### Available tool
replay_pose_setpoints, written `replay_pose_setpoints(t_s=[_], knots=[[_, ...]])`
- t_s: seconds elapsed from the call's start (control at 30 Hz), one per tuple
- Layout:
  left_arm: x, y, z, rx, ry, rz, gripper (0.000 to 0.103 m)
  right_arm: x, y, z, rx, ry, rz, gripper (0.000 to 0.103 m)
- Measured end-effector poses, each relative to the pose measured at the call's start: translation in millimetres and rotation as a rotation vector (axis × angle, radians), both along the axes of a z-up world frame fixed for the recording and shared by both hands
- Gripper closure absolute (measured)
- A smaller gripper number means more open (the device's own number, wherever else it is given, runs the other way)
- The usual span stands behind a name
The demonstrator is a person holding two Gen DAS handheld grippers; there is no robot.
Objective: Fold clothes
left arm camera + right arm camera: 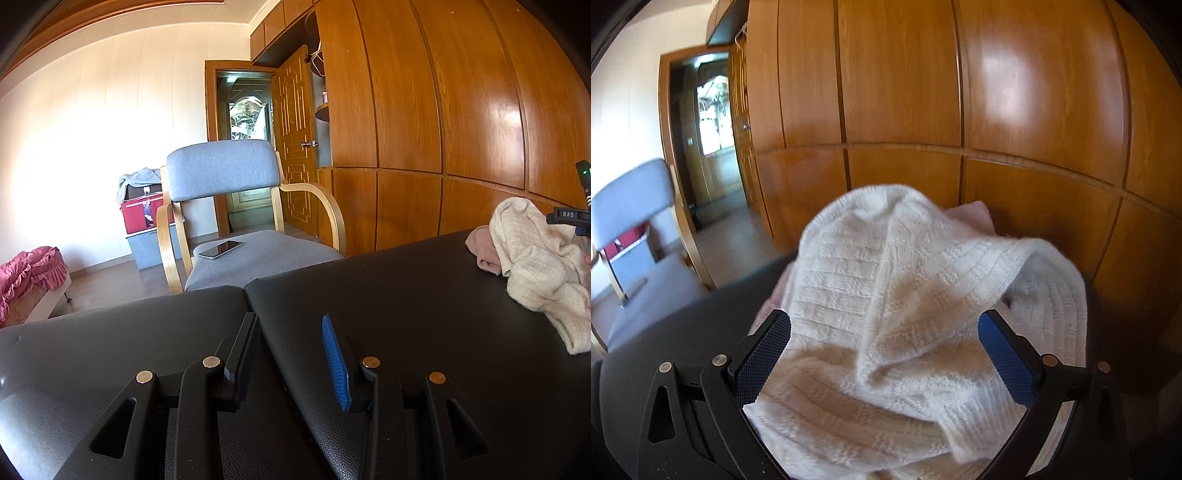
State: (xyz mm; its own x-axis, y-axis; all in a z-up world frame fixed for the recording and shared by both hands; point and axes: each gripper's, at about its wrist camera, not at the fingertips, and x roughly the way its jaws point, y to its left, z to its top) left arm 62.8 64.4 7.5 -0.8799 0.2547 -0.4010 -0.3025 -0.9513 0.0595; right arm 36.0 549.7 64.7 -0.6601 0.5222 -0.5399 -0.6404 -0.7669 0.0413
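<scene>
Two grippers over black table (406, 280): left gripper (291, 325) spread wide, nothing between fingers, hovering above bare surface; right gripper (884, 325) likewise gaping, straddling crumpled cream sweater (886, 280) without pinching it, pink garment (971, 214) tucked just behind.

A black leather-like table (388, 295) bears a crumpled cream sweater (539, 266) over a pink garment (484, 251).

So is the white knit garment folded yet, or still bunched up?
Bunched up. The white knit garment lies in a crumpled heap with loose ridges on the black surface, no flat folds.
</scene>
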Motion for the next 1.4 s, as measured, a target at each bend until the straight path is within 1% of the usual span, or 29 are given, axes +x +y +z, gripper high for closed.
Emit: replay_pose_setpoints(t_s=[0.1, 0.3, 0.37, 0.43, 0.47, 0.53, 0.57, 0.6, 0.63, 0.67, 0.73, 0.83, 0.87, 1.0, 1.1, 1.2, 1.27, 1.4], knots=[[0, 0, 0, 0.001, 0.001, 0.000, 0.068, -8, 16, -7, -0.023, -0.041, -0.009, 0.000], [0, -1, -1, 0.001, -0.003, 0.000, 0.068, -19, 57, -31, -0.172, -0.106, -0.023, 0.000], [-1, -1, -1, 0.002, -0.006, 0.000, 0.068, -19, 60, -35, -0.168, -0.103, -0.028, 0.000], [-1, -1, -1, 0.002, -0.010, 0.000, 0.068, -18, 58, -35, -0.124, -0.103, -0.045, 0.017], [-2, -2, -1, 0.002, -0.013, 0.000, 0.068, -17, 56, -34, -0.108, -0.095, -0.047, 0.029], [-1, -2, -1, 0.004, -0.014, 0.000, 0.068, -13, 55, -30, -0.101, -0.058, -0.032, 0.049], [-1, -2, -1, 0.005, -0.014, 0.000, 0.068, -11, 56, -28, -0.117, -0.034, -0.017, 0.076], [-1, -2, -1, 0.005, -0.014, 0.000, 0.068, -8, 57, -26, -0.138, -0.007, -0.001, 0.084], [-1, -2, 0, 0.006, -0.014, 0.000, 0.068, -6, 58, -22, -0.162, 0.024, 0.017, 0.084], [-1, -2, 0, 0.006, -0.014, 0.000, 0.068, -4, 58, -19, -0.185, 0.052, 0.040, 0.087], [-1, -2, 0, 0.006, -0.013, 0.001, 0.068, -3, 53, -8, -0.226, 0.108, 0.107, 0.089], [0, -3, 0, 0.008, -0.011, 0.002, 0.068, -2, 35, 9, -0.227, 0.149, 0.171, 0.090], [-1, -3, -1, 0.009, -0.011, 0.002, 0.068, -2, 28, 15, -0.230, 0.165, 0.197, 0.094], [-1, -4, -1, 0.015, -0.013, 0.003, 0.068, 0, -2, 40, -0.242, 0.245, 0.321, 0.094], [-3, -5, -1, 0.019, -0.022, 0.004, 0.068, -3, -37, 53, -0.229, 0.264, 0.437, 0.094], [-4, -6, -1, 0.026, -0.027, 0.005, 0.068, -6, -73, 55, -0.241, 0.271, 0.551, 0.094], [-3, -7, -1, 0.030, -0.027, 0.005, 0.068, -8, -103, 49, -0.266, 0.265, 0.636, 0.094], [-3, -7, 0, 0.033, -0.024, 0.005, 0.068, -17, -160, 20, -0.317, 0.213, 0.767, 0.094]])
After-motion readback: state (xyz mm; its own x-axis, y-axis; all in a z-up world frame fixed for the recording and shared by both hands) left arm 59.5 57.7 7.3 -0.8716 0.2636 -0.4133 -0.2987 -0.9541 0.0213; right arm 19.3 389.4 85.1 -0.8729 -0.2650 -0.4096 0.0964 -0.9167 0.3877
